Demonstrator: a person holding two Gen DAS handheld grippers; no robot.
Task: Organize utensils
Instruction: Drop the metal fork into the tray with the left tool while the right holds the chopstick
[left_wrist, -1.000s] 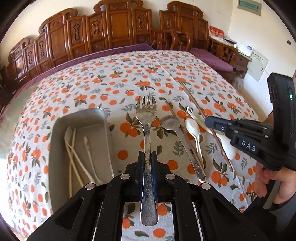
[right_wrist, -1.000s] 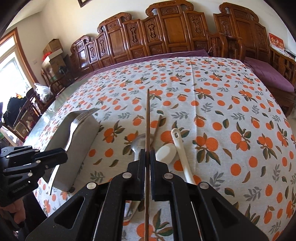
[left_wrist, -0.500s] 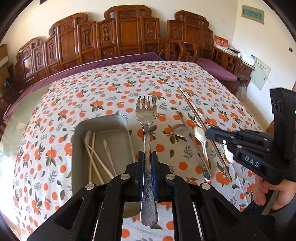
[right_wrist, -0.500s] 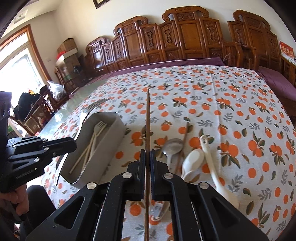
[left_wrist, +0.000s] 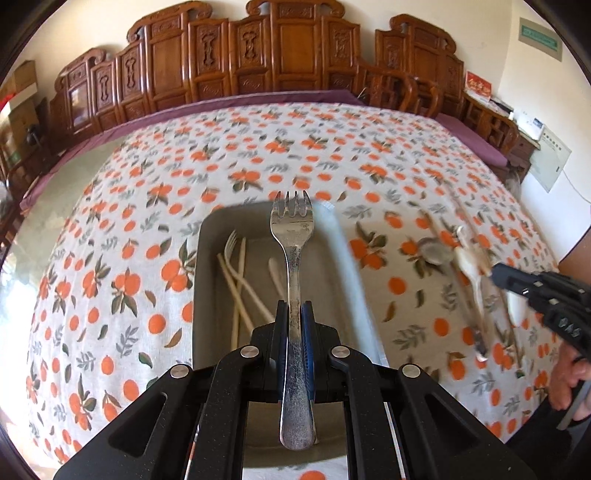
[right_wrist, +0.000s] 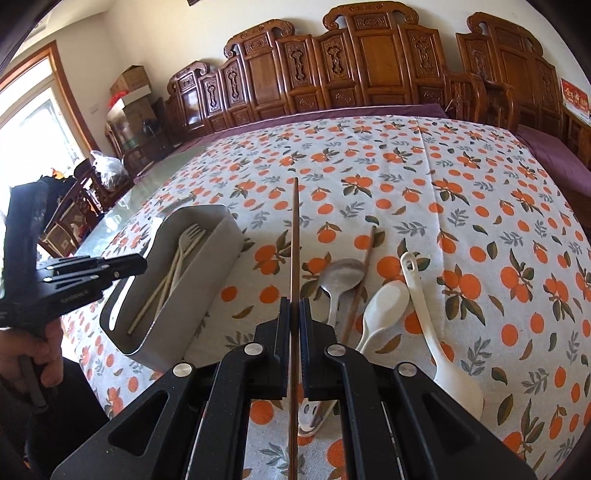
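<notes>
My left gripper (left_wrist: 294, 314) is shut on a metal fork (left_wrist: 292, 236) and holds it above the grey tray (left_wrist: 207, 280), tines pointing away. The tray (right_wrist: 207, 266) holds pale plastic utensils (left_wrist: 240, 284). My right gripper (right_wrist: 294, 310) is shut on a brown chopstick (right_wrist: 294, 236) raised above the cloth, to the right of the tray. The left gripper also shows in the right wrist view (right_wrist: 125, 266), beside the tray. On the cloth lie a metal spoon (right_wrist: 341, 277), a second chopstick (right_wrist: 364, 266) and two white spoons (right_wrist: 388, 302).
The table carries an orange-print cloth (right_wrist: 443, 184) with bare glass at its left edge (right_wrist: 122, 206). Carved wooden chairs (right_wrist: 369, 62) line the far side. A hand (right_wrist: 48, 354) holds the left gripper's handle near the table's front left.
My left gripper has moved left with the fork, from over the cloth to above the tray. My right gripper has risen and pulled back with the chopstick.
</notes>
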